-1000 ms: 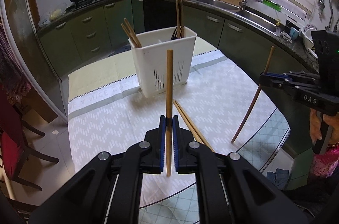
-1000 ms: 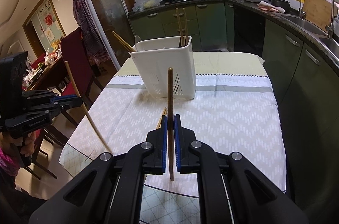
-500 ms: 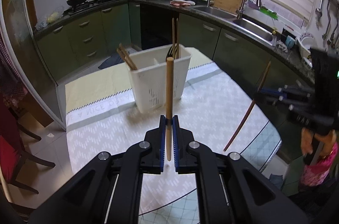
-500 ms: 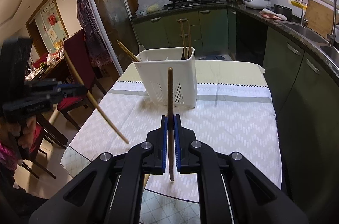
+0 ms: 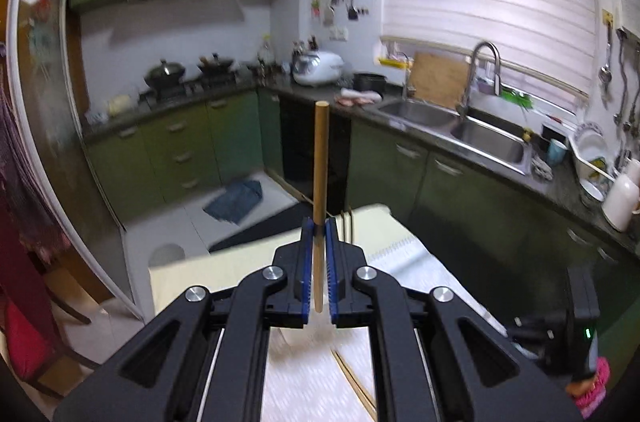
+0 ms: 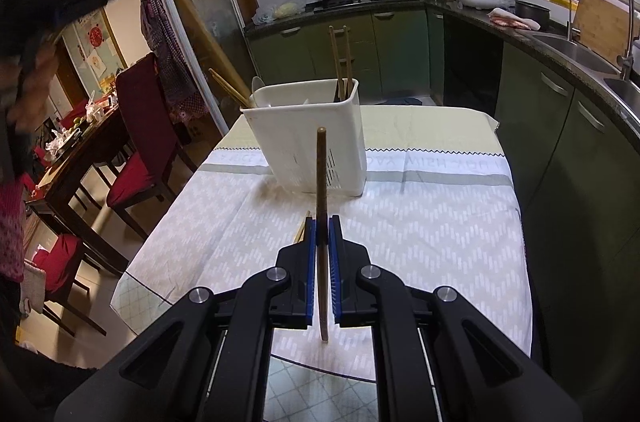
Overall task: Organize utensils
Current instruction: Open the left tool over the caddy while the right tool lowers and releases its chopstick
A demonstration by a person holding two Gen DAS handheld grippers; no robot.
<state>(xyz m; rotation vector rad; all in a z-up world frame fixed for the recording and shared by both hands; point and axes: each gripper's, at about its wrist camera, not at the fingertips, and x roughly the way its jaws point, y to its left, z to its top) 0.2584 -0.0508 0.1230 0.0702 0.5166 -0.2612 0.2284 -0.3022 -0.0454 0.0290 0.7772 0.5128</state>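
Each hand-held gripper [image 5: 318,228] [image 6: 322,222] clamps one chopstick [image 5: 320,158] [image 6: 321,182] upright

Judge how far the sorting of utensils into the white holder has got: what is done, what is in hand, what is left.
Done: several chopsticks already stand in the white holder. In hand: the left gripper is shut on a light chopstick, and the right gripper is shut on a darker chopstick; neither is in the holder yet. Left: those two, plus loose chopsticks on the tablecloth beside the right gripper's fingers.
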